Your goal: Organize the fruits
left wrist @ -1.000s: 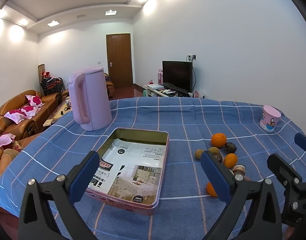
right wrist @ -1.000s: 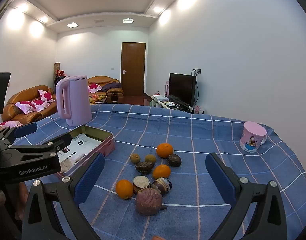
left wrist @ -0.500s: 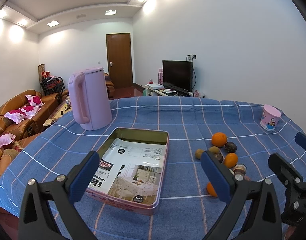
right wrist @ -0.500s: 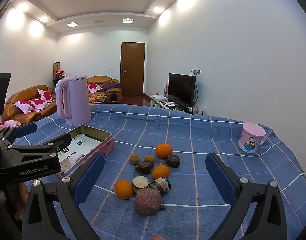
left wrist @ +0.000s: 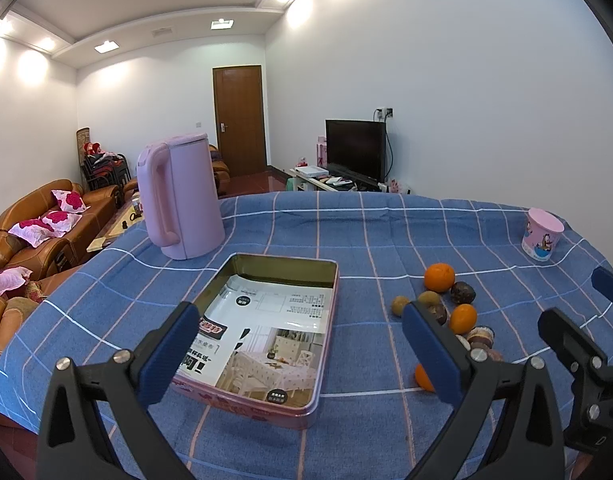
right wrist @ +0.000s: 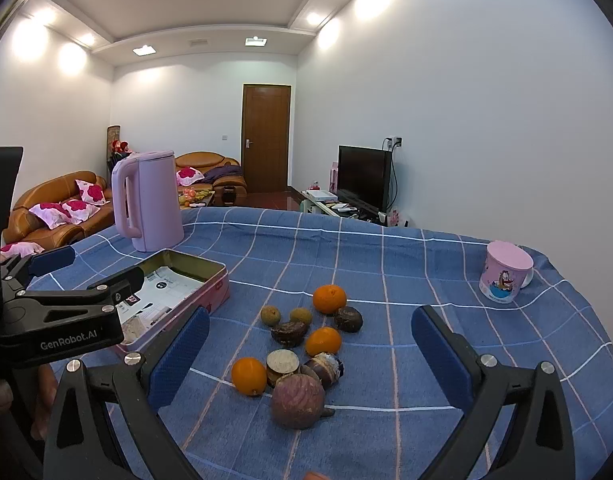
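blue checked cloth (right wrist: 386, 256) covers a table in a living room, and nearly all of the task sits on it. the fruit lies in a loose cluster straight ahead of the right gripper (right wrist: 310, 356): a purple passion fruit (right wrist: 297, 400) nearest, an orange (right wrist: 248, 375) just beside it to the left, a cut fruit (right wrist: 282, 362) showing its pale face, a second orange (right wrist: 323, 341) behind that, a third orange (right wrist: 329, 299) at the far edge, with small brown and dark fruits between them, several touching. to the left of the pile, apart from it, stands a pink tin (left wrist: 326, 344) lined with printed paper and holding no fruit; the left gripper (left wrist: 298, 354) hovers over its near end. both grippers are spread wide and grip nothing. farther out, a pink kettle (left wrist: 178, 200) stands upright behind the tin and a pink cup (right wrist: 504, 276) sits near the cloth's right edge, well apart from the fruit.

judging by the bare tin, sorting has not begun; this looks like the approach to a first pick. the next move probably calls for lowering the right gripper over one fruit at the pile's edge, likely the passion fruit or the near orange, and closing gently, since round fruit may roll and nudge its neighbours.
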Demonstrator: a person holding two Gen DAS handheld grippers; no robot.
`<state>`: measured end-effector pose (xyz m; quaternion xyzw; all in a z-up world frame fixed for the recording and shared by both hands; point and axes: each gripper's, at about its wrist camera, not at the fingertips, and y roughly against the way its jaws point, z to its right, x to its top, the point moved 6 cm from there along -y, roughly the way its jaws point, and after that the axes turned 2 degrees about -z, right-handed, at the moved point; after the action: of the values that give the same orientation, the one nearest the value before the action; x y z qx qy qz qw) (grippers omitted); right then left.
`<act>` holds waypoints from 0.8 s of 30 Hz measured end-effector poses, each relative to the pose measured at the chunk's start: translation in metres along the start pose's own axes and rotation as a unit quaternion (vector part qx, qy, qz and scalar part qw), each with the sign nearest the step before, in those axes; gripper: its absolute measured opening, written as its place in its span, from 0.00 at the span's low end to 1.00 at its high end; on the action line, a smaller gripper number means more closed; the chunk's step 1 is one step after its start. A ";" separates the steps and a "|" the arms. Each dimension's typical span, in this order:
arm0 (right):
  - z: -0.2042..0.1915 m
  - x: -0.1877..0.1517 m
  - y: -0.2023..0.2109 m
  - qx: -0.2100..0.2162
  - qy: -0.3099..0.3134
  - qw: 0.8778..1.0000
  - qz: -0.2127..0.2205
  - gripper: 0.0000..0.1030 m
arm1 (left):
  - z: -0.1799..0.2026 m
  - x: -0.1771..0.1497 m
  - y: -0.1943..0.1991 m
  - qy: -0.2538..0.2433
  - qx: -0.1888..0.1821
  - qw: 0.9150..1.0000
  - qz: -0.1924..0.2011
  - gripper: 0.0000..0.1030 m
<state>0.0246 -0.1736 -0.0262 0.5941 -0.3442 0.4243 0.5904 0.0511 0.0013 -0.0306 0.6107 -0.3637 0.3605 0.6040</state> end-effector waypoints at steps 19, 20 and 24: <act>-0.001 -0.004 0.000 0.001 -0.002 1.000 -0.003 0.99 | -0.002 -0.002 0.003 -0.002 0.000 1.000 -0.003 1.00; -0.001 -0.004 0.000 0.001 -0.002 1.000 -0.003 0.99 | -0.001 -0.002 0.003 -0.002 0.000 1.000 -0.003 1.00; -0.002 -0.006 0.000 0.001 -0.002 1.000 -0.004 0.99 | 0.000 -0.004 -0.001 -0.003 0.001 1.000 -0.005 1.00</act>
<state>0.0224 -0.1724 -0.0316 0.5971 -0.3425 0.4210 0.5906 0.0500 0.0010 -0.0343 0.6141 -0.3618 0.3562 0.6043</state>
